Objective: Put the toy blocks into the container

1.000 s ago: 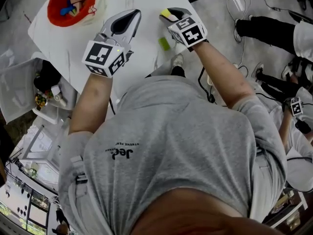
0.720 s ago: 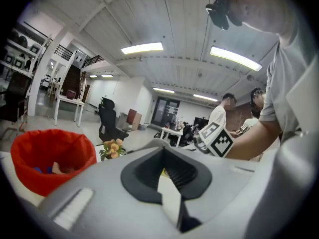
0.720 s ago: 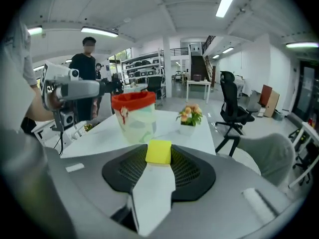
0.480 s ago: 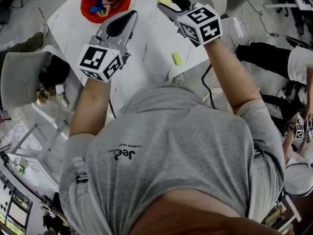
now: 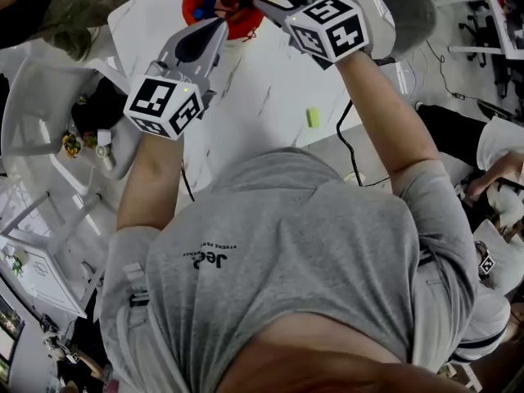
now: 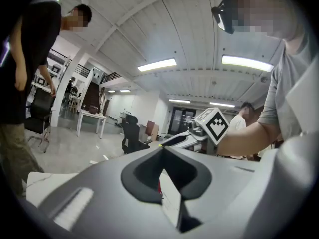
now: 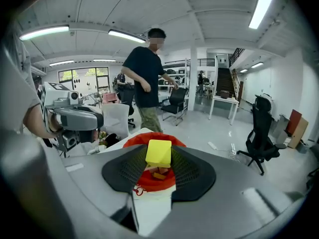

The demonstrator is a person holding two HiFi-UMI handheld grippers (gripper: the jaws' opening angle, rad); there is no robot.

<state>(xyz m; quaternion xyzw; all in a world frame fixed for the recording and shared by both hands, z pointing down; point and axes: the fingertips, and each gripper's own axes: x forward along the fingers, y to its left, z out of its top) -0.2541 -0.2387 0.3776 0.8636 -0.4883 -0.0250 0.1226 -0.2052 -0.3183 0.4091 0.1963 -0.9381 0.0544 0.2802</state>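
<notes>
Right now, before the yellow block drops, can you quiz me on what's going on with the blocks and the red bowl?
1. Pick one: what colour is the block pinched in the right tongs? A red, B yellow, C blue.
2. True or false: the left tongs carry a block too.
3. In your own words: where is the small greenish block lying?

Key
1. B.
2. False, nothing sits between them.
3. On the white table, outside the red container.
</notes>
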